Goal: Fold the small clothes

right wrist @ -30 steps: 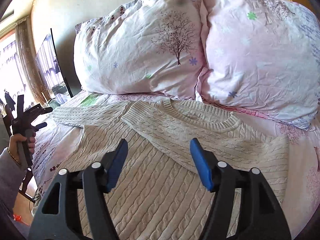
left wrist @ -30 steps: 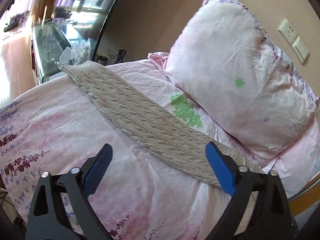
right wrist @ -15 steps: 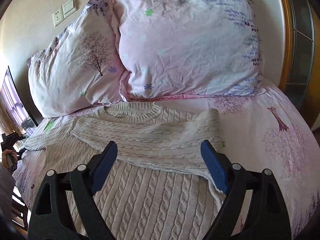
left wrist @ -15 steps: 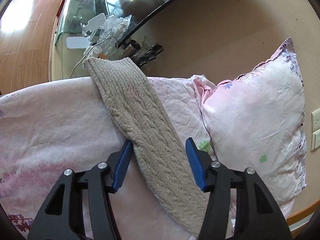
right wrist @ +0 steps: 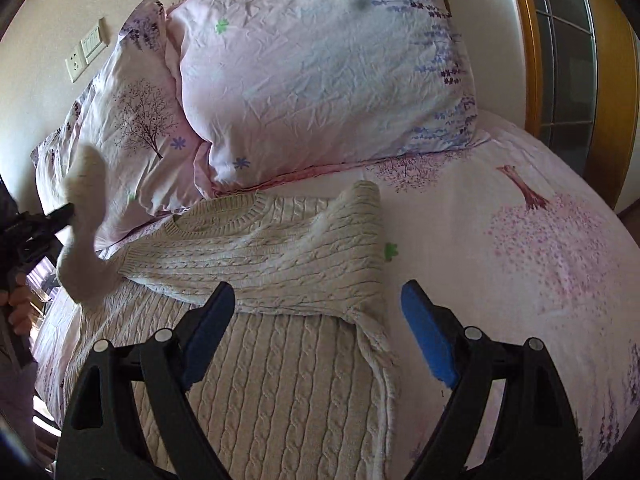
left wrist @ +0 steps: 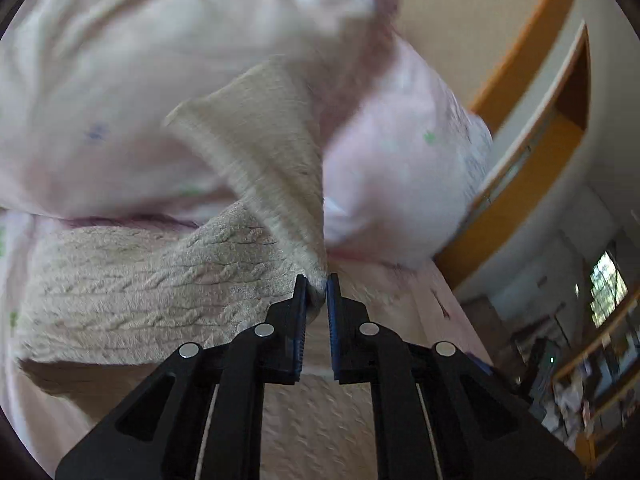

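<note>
A cream cable-knit sweater (right wrist: 260, 360) lies flat on the bed, one sleeve (right wrist: 280, 256) folded across its chest. My left gripper (left wrist: 317, 294) is shut on the other sleeve (left wrist: 260, 168) and holds it lifted, the cuff end standing up above the jaws. In the right wrist view that raised sleeve (right wrist: 82, 224) and the left gripper (right wrist: 60, 214) show at the far left. My right gripper (right wrist: 316, 316) is open and empty, hovering over the sweater's right shoulder edge.
Two pink floral pillows (right wrist: 312, 68) lean against the wall at the head of the bed. The pink floral sheet (right wrist: 520, 248) spreads to the right. A wooden frame with glass (right wrist: 568, 48) stands at the far right. Wall sockets (right wrist: 86, 54) sit upper left.
My left gripper closed on the outstretched sleeve and lifted it, swinging toward the sweater body. My right gripper shifted slightly right over the sweater and stayed open.
</note>
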Motion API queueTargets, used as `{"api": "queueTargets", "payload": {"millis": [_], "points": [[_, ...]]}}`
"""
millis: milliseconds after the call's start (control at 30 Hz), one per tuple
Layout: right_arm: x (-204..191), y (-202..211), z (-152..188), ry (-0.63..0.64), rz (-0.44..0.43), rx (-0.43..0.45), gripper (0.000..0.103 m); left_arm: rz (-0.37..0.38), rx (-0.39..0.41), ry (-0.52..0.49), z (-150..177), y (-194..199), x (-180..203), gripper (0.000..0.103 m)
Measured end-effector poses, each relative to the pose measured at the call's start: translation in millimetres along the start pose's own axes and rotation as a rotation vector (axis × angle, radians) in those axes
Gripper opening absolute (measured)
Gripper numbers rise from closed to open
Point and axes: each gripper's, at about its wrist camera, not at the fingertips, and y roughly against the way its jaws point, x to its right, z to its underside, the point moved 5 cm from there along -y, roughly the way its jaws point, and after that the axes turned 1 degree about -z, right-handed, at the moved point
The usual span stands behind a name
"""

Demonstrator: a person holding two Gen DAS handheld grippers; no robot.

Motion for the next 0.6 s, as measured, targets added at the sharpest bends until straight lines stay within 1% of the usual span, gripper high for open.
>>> {"api": "queueTargets", "payload": {"millis": [33,67,100,133,167,200,233,267,300,333,367,433,500,567,600], "points": [[4,0,3,-0.021,-0.005,-0.02,0.085,0.008,-0.106,-0.041,15,-32,18,0.012],[9,2,8,-0.04,-0.009,-0.04,0.085,0.002,-0.185,-0.066,29,-53,29,0.012],[13,7,14,-0.054,-0.014,-0.05,0.085,-0.007,-0.225,-0.078,41,-61,33,0.012],[19,14,20,-0.059,-0.015,-0.055,0.085,-0.018,-0.231,-0.088,50,-57,33,0.012],[24,22,26,-0.061,-0.013,-0.058,0.085,-0.039,-0.212,-0.096,56,-45,28,0.012],[30,30,34,-0.067,-0.014,-0.064,0.085,-0.079,-0.186,-0.097,62,-28,18,0.016],[35,37,43,-0.078,-0.026,-0.076,0.085,-0.121,-0.161,-0.086,68,-6,5,0.034],[40,42,52,-0.098,-0.047,-0.092,0.085,-0.168,-0.139,-0.068,76,16,-8,0.047],[43,47,62,-0.13,-0.075,-0.11,0.082,-0.217,-0.123,-0.047,83,37,-21,0.067],[45,51,72,-0.165,-0.11,-0.129,0.074,-0.262,-0.114,-0.029,94,56,-33,0.069],[47,53,82,-0.201,-0.148,-0.151,0.07,-0.295,-0.12,-0.008,107,73,-45,0.069],[46,56,101,-0.257,-0.208,-0.193,0.056,-0.332,-0.135,0.061,136,100,-67,0.069],[40,58,118,-0.262,-0.228,-0.223,0.048,-0.34,-0.158,0.127,166,118,-80,0.069],[32,66,128,-0.239,-0.231,-0.208,0.047,-0.33,-0.164,0.17,191,130,-85,0.068],[28,70,132,-0.238,-0.25,-0.205,0.045,-0.315,-0.146,0.176,201,139,-83,0.066]]}}
